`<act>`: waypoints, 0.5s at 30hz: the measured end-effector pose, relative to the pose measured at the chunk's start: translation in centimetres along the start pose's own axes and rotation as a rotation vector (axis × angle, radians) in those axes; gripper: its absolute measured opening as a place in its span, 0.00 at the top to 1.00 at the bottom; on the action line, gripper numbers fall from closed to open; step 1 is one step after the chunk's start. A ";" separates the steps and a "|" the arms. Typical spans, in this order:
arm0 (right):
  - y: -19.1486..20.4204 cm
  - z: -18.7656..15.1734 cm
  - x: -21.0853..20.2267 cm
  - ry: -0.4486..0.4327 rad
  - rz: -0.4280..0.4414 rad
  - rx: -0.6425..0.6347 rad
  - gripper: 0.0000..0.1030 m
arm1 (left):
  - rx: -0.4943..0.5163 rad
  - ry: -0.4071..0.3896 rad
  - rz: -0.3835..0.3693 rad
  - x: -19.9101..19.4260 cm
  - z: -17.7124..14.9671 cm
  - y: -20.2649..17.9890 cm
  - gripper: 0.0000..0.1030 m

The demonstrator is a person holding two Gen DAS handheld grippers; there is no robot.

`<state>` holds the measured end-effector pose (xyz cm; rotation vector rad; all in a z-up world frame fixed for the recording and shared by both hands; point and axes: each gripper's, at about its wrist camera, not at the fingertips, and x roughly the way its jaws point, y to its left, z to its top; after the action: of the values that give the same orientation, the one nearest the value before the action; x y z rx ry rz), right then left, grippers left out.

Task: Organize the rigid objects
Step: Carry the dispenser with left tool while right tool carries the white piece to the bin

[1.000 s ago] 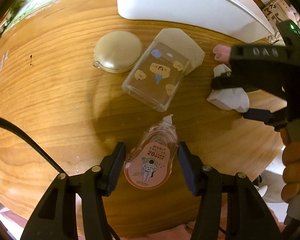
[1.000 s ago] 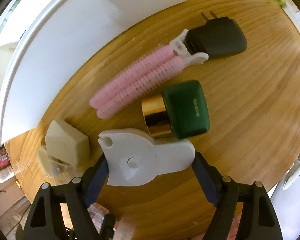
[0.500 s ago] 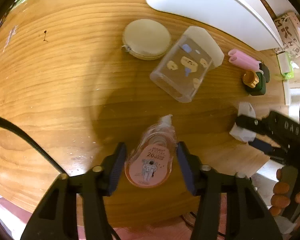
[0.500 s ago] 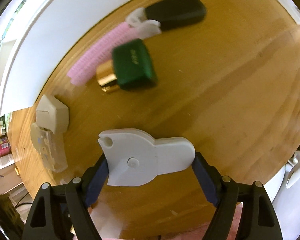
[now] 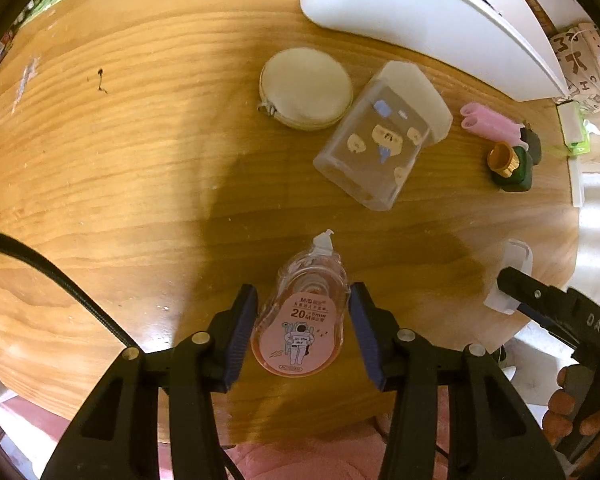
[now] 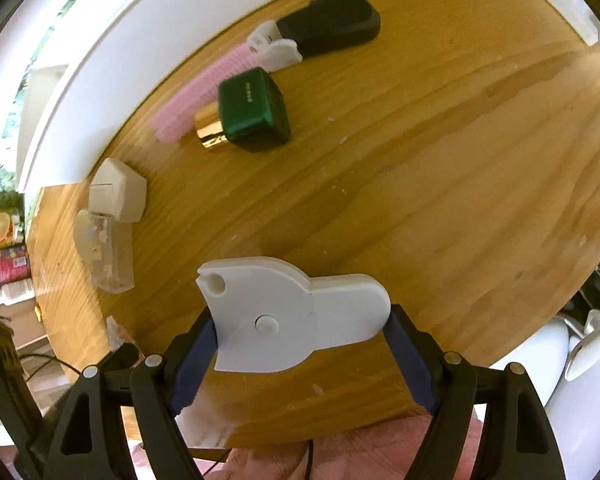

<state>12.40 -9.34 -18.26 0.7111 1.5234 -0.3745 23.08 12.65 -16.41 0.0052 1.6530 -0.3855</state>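
Surface: round wooden table (image 5: 120, 152).
On it: cream round zip case (image 5: 306, 94), clear sticker-covered box (image 5: 384, 148), pink hair roller (image 6: 204, 96), green gold-capped bottle (image 6: 248, 112), black plug (image 6: 332, 24), white bin (image 5: 412, 4).

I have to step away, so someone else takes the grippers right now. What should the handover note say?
Left gripper: shut on the pink correction tape dispenser, near the wooden table's edge.
Right gripper: shut on the flat white plastic piece.
On the table: round beige case, clear sticker-covered box, pink hair clip, green gold-capped bottle, black plug.
Left: place both held items, then sort the rest.
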 end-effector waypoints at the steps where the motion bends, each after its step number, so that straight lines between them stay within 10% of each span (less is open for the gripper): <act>1: -0.1 0.2 -0.7 -0.005 0.003 -0.009 0.20 | 0.002 -0.002 0.004 -0.3 0.1 0.0 0.50; 15: 0.4 1.0 -7.8 -0.151 0.026 -0.179 0.20 | 0.054 -0.131 0.055 -7.4 3.6 -1.7 0.50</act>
<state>13.03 -11.25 -10.69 0.5495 1.3834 -0.2623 27.10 11.79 -9.06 0.0647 1.5100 -0.3810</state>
